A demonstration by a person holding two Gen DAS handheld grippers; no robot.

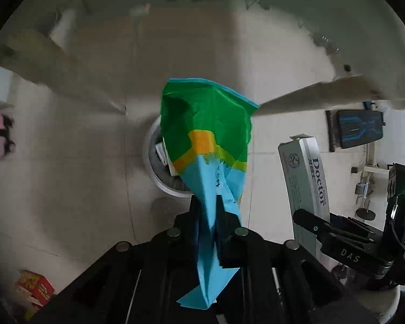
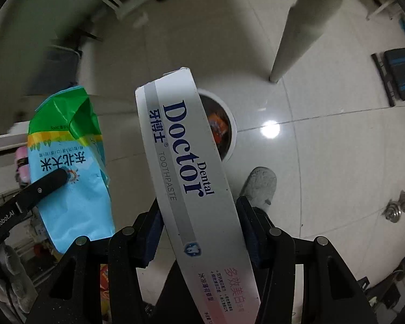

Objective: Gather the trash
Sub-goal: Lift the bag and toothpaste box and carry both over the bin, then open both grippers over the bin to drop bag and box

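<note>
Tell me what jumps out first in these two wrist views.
The crumpled green, yellow and blue plastic bag pinched in the left claw fills the left view's centre. The long white-and-grey Dental Doctor toothpaste box stands clamped in the right claw. Behind both, on the floor, sits the round white-rimmed trash bin.
</note>
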